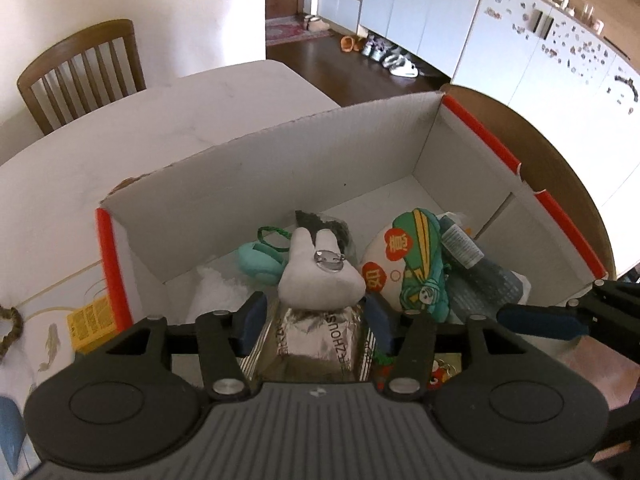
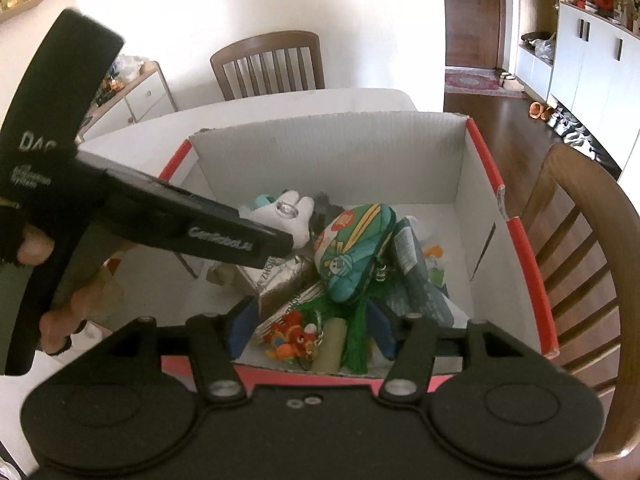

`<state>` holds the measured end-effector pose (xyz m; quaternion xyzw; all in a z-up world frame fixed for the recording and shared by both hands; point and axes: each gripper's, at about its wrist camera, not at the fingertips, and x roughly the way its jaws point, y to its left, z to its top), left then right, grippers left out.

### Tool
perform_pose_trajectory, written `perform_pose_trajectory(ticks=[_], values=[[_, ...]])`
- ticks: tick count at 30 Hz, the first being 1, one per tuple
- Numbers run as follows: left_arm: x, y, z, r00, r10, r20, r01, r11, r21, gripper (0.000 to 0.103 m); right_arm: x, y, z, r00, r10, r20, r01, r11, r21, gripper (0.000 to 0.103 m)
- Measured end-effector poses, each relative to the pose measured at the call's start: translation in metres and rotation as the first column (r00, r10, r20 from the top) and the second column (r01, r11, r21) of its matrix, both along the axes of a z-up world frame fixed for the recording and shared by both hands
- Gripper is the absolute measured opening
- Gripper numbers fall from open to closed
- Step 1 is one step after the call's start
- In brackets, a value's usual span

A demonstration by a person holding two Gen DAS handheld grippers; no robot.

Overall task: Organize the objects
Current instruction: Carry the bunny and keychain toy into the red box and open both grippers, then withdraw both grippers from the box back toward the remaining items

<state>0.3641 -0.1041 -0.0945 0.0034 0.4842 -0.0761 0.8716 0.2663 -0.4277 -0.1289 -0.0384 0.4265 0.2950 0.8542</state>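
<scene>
Hovering over box (image 2: 460, 160) | left tool (image 1: 312, 316) part-open astride foil packet (image 1: 312, 340), pads clear | right tool (image 2: 312, 332) part-open, empty | risk: nudging white plush (image 1: 316, 276) off packet

White cardboard box (image 1: 360, 152), red-trimmed rim, open top, on pale table. Inside, heaped at near end: grey-white plush (image 1: 320, 280) with metal ring on top, resting on foil packet (image 1: 316, 340); mint plush (image 1: 258, 260) behind it; green-and-white printed pouch (image 1: 404, 264) tilted beside; dark tube (image 1: 464, 244) leaning at right; red-orange charm (image 2: 292, 340) and green tassel (image 2: 356, 340) at near wall.
</scene>
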Motion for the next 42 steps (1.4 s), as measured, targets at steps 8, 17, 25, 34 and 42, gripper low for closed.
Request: perform_pose_trajectory(ticks=[8, 17, 25, 34, 42], values=[[-0.025, 0.011, 0.024, 0.997, 0.031, 0.064, -0.029, 0.999, -0.029, 0.054, -0.008, -0.006, 0.017, 0.999, 0.001, 0.042, -0.002, 0.999, 0.039, 0.063], [-0.061, 0.027, 0.060, 0.984, 0.067, 0.163, -0.056, 0.996, -0.069, 0.054, -0.020, -0.012, 0.042, 0.996, 0.005, 0.085, -0.012, 0.996, 0.092, 0.064], [-0.096, 0.039, 0.086, 0.965, 0.100, 0.242, -0.077, 0.992, -0.104, 0.054, -0.035, -0.003, 0.068, 0.992, 0.006, 0.126, -0.025, 0.989, 0.147, 0.067], [-0.123, 0.064, 0.100, 0.954, 0.098, 0.284, -0.072, 0.992, -0.099, 0.058, -0.054, 0.028, 0.089, 0.985, -0.003, 0.171, -0.026, 0.986, 0.165, 0.073], [-0.139, 0.098, 0.108, 0.945, 0.105, 0.308, -0.075, 0.991, -0.107, 0.067, -0.069, 0.062, 0.094, 0.984, -0.009, 0.179, -0.023, 0.984, 0.177, 0.084]])
